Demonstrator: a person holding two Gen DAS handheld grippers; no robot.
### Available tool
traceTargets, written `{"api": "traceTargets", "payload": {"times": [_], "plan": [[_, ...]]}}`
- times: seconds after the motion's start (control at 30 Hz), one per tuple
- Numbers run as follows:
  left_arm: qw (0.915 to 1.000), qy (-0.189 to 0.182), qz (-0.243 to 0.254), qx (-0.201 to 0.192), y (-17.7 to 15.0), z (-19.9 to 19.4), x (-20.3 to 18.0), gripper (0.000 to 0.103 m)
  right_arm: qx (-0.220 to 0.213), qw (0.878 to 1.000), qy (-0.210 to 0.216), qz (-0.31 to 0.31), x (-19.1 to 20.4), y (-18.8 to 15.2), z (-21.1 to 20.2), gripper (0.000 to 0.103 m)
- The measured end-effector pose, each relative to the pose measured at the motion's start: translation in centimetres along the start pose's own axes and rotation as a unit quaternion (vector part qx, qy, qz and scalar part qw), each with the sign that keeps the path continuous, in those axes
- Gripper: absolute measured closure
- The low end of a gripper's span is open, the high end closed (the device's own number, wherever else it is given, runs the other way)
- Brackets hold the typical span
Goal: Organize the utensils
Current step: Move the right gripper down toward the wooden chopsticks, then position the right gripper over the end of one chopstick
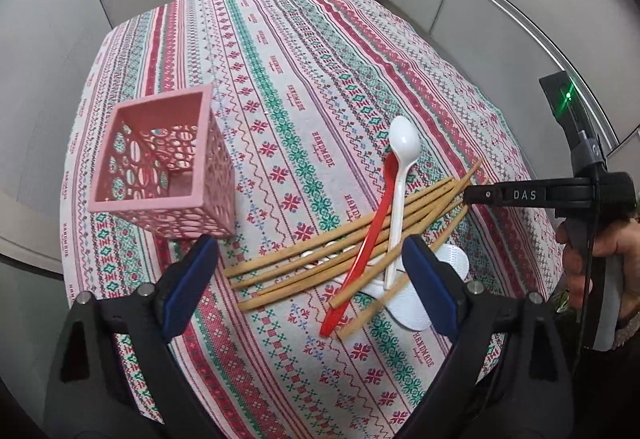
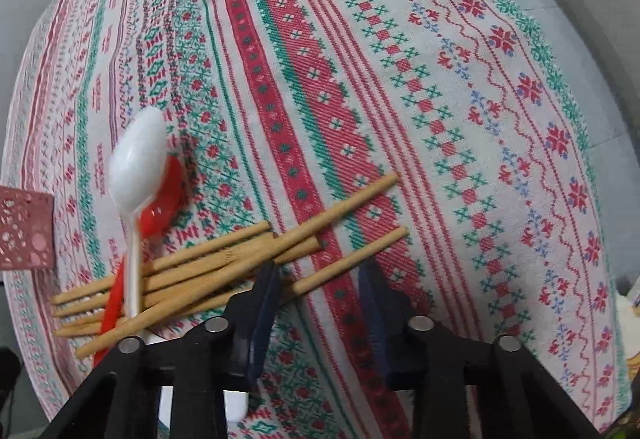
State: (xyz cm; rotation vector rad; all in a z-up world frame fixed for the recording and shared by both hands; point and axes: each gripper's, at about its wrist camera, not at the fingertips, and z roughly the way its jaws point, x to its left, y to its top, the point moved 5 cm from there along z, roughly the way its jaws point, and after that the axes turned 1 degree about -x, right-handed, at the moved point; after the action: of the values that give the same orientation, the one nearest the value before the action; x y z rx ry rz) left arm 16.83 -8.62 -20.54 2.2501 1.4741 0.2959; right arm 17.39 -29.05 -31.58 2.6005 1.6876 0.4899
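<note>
A: OK, what do the wrist cams show?

B: Left gripper (image 1: 308, 275) hangs over the near end of the pile, blue pads spread wide apart, nothing between them. One pad (image 1: 188, 279) sits just below the pink basket (image 1: 168, 167); the other pad (image 1: 430, 287) is over the white pieces.

A: Pile contents?

B: Wooden chopsticks (image 1: 340, 251) fanned roughly side by side on the patterned tablecloth (image 1: 280, 51). A red spoon (image 1: 370, 235) and a white spoon (image 1: 400, 183) lie crossways on top of them, bowls pointing away from the camera. More white plastic utensils (image 1: 412, 303) sit underneath at the near end; can't tell what kind.

A: Basket?

B: Upright on the cloth, left of the pile, well apart from the spoons. Perforated walls, no utensils visible inside.

A: Right gripper?

B: Right gripper (image 2: 320, 279) is low over the far ends of the chopsticks (image 2: 240, 259). Jaws apart, about half spread. One chopstick (image 2: 348, 259) runs through the gap, but the pads aren't closed on it. The left finger (image 2: 264, 303) overlaps the bundle; can't tell if it touches.

A: Seen from the left cam?

B: Yes, its tip (image 1: 472, 195) sits right at the chopstick ends, side-on, so that view doesn't show the jaw gap. White spoon (image 2: 138, 167) and red spoon (image 2: 164, 195) are left of it, not touched.
</note>
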Motion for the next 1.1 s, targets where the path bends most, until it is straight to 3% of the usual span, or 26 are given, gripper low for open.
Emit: {"api": "traceTargets", "payload": {"times": [0.3, 0.5, 0.53, 0.6, 0.7, 0.8, 0.9, 1.1], "plan": [[0.9997, -0.009, 0.016, 0.013, -0.1, 0.7, -1.0, 0.021, 0.006, 1.0, 0.016, 0.008, -1.5, 0.2, -0.4, 0.087], [0.998, -0.037, 0.046, 0.02, 0.7, 1.3, -3.5, 0.031, 0.014, 0.995, 0.075, 0.057, -3.5, 0.4, -0.4, 0.097], [0.9973, -0.042, 0.056, 0.022, 0.9, 1.5, -4.2, 0.033, 0.013, 0.996, 0.073, 0.059, -3.8, 0.5, -0.5, 0.103], [0.9959, -0.048, 0.071, 0.027, 1.0, 2.0, -5.3, 0.035, 0.005, 0.998, 0.034, 0.052, -4.9, 0.4, -0.7, 0.103], [0.9942, -0.054, 0.084, 0.039, 1.2, 2.8, -6.5, 0.039, 0.014, 0.997, 0.041, 0.067, -6.1, 0.3, -1.1, 0.103], [0.9938, -0.054, 0.085, 0.045, 1.3, 3.3, -7.0, 0.04, 0.013, 0.996, 0.047, 0.078, -7.0, 0.1, -1.9, 0.094], [0.9944, -0.051, 0.081, 0.045, 1.2, 3.3, -6.7, 0.04, 0.014, 0.993, 0.068, 0.096, -7.1, 0.2, -2.3, 0.066], [0.9962, -0.045, 0.061, 0.043, 0.8, 2.8, -5.1, 0.04, 0.024, 0.994, 0.061, 0.084, -4.5, 0.8, -1.2, 0.068]]}}
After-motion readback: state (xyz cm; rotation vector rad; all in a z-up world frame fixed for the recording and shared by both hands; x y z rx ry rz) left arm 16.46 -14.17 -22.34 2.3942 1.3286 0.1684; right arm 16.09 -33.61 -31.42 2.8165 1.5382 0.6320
